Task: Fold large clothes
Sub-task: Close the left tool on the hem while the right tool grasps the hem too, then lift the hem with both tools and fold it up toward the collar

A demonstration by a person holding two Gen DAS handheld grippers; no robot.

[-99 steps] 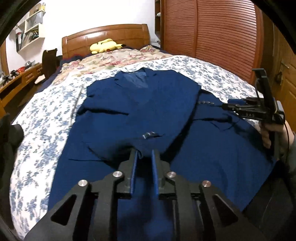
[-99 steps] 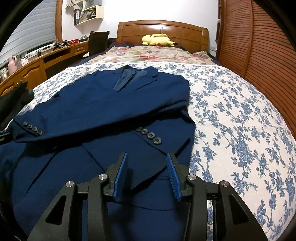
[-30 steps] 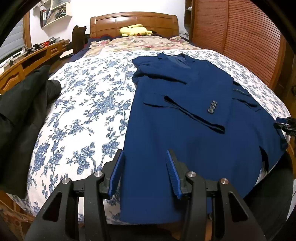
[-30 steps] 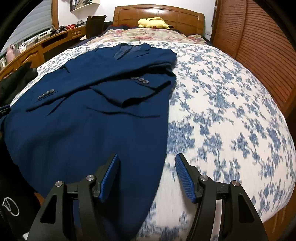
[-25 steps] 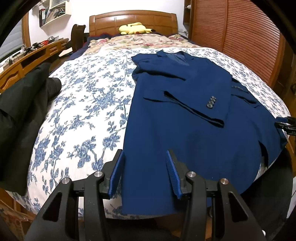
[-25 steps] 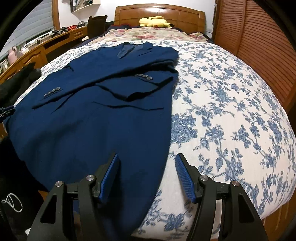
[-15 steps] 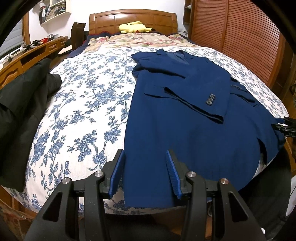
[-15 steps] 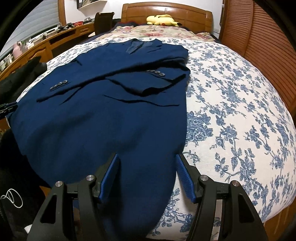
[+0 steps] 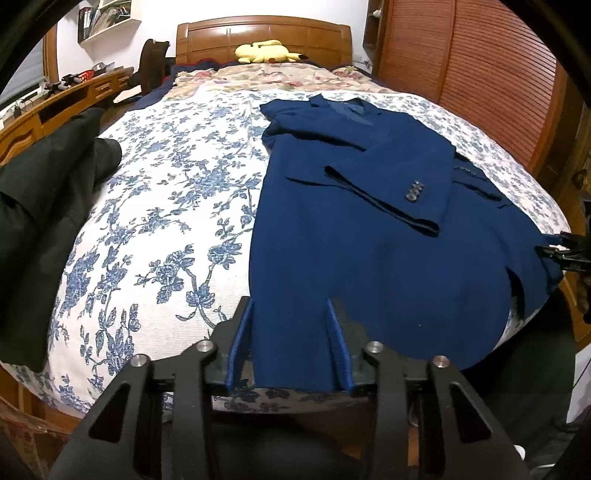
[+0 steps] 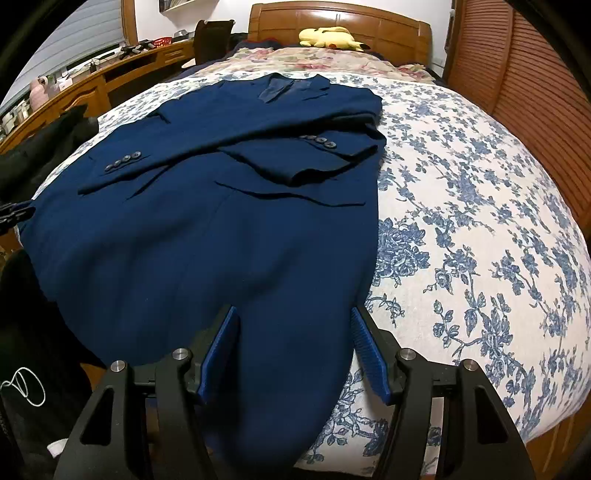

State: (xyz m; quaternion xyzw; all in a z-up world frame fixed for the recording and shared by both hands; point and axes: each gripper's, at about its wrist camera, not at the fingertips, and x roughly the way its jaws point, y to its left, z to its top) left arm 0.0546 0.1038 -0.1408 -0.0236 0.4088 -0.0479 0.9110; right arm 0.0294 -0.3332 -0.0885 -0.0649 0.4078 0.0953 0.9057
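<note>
A navy blue suit jacket (image 9: 369, 236) lies flat on the bed, collar towards the headboard, both sleeves folded across its front. It also shows in the right wrist view (image 10: 221, 221). My left gripper (image 9: 291, 345) is open, its fingers straddling the jacket's bottom left hem corner at the foot of the bed. My right gripper (image 10: 295, 350) is open wide, its fingers on either side of the bottom right hem, which hangs over the bed edge. Neither is closed on the cloth.
The bed has a white and blue floral cover (image 9: 166, 206) and a wooden headboard (image 9: 262, 33) with a yellow plush toy (image 9: 266, 51). A black garment (image 9: 40, 192) lies at the bed's left side. A wooden desk (image 10: 92, 85) stands left, slatted wardrobe doors (image 9: 472, 66) right.
Both grippers have moved forward and down to the foot of the bed, so the jacket's hem corners now sit between their open fingers. The jacket itself has not moved.
</note>
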